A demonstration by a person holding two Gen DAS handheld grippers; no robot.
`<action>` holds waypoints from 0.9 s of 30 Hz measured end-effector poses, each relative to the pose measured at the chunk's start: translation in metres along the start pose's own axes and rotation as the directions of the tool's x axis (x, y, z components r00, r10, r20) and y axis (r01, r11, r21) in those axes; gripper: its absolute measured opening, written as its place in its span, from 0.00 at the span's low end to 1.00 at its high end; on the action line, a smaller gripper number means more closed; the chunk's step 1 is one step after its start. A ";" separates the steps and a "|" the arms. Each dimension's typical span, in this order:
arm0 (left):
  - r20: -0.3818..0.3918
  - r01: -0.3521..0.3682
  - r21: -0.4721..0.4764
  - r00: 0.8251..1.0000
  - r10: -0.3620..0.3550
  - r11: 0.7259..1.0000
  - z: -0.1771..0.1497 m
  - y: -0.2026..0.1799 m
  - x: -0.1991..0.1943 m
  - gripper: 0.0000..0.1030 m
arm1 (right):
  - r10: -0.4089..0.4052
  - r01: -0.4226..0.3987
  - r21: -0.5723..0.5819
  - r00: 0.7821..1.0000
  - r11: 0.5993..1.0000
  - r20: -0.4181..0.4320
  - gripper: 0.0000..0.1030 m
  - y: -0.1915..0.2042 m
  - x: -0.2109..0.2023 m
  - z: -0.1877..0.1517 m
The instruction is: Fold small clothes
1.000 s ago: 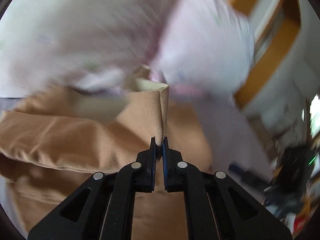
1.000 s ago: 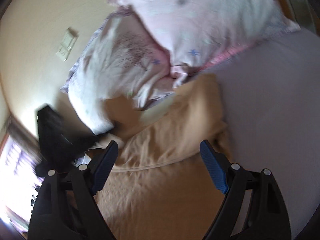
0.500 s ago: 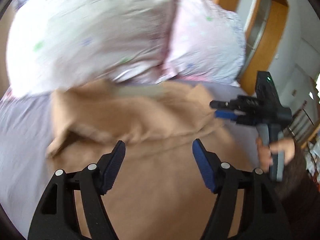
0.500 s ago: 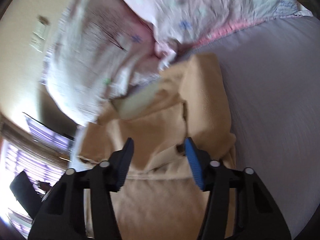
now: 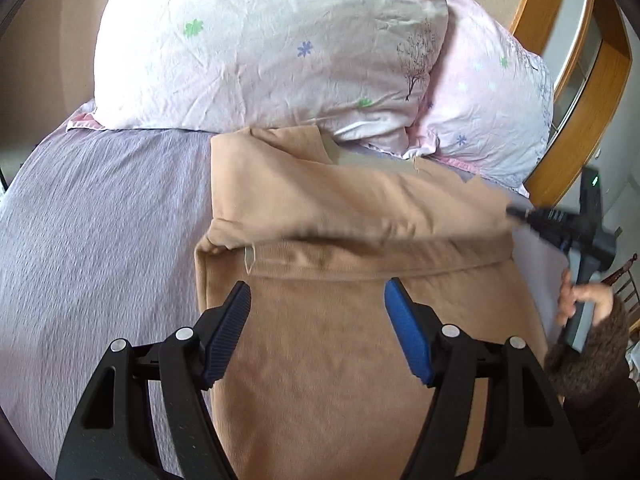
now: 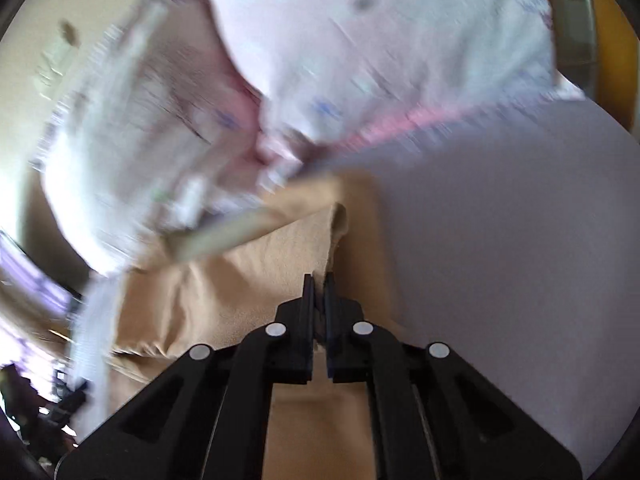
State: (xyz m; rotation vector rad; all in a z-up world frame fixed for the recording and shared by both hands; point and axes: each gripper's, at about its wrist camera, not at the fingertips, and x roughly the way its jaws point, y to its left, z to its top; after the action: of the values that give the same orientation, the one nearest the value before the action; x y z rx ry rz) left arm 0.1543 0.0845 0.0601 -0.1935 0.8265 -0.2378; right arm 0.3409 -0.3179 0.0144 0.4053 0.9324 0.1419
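A tan garment (image 5: 348,320) lies on the lilac bed sheet (image 5: 100,240), its far part folded over into a band across the middle. My left gripper (image 5: 318,308) is open and empty just above the garment's near half. My right gripper (image 6: 319,280) is shut on a raised fold of the tan garment (image 6: 280,272) at its right edge. In the left wrist view the right gripper (image 5: 520,213) shows blurred at the garment's right corner, held by a hand (image 5: 580,300).
Two pale pink patterned pillows (image 5: 272,44) lie against the wall just behind the garment. A wooden door frame (image 5: 592,88) stands at the far right. The right wrist view is blurred by motion.
My left gripper let go of the tan fold and opened, drawing back above the garment. My right gripper went from open to shut on the garment's right edge.
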 end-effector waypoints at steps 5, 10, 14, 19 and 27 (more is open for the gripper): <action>-0.009 0.008 -0.004 1.000 -0.008 1.000 0.000 -0.002 0.005 0.68 | 0.071 -0.073 0.011 0.992 0.997 0.108 0.51 0.001 -0.025 -0.006; -0.018 0.020 0.010 1.000 -0.019 1.000 -0.007 -0.006 0.001 0.68 | 0.134 -0.135 -0.030 0.990 0.990 -0.038 0.56 0.017 -0.001 -0.005; -0.011 0.066 0.012 0.998 -0.066 0.998 -0.025 0.000 -0.031 0.69 | 0.179 -0.172 0.076 0.980 0.982 -0.085 0.47 -0.008 -0.011 -0.007; 0.002 0.125 0.071 0.992 -0.126 0.990 -0.070 0.014 -0.089 0.92 | 0.348 -0.351 -0.042 0.936 0.936 -0.062 0.82 -0.020 -0.099 -0.053; -0.079 0.186 -0.021 0.979 -0.187 0.982 -0.161 0.056 -0.126 0.92 | 0.336 -0.394 -0.145 0.889 0.908 -0.312 0.85 -0.069 -0.173 -0.203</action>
State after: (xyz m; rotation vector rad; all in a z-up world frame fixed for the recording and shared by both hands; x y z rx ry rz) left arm -0.0405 0.1608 0.0274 -0.2757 0.8915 -0.4187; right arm 0.0716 -0.3751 0.0096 0.3725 1.1011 0.6540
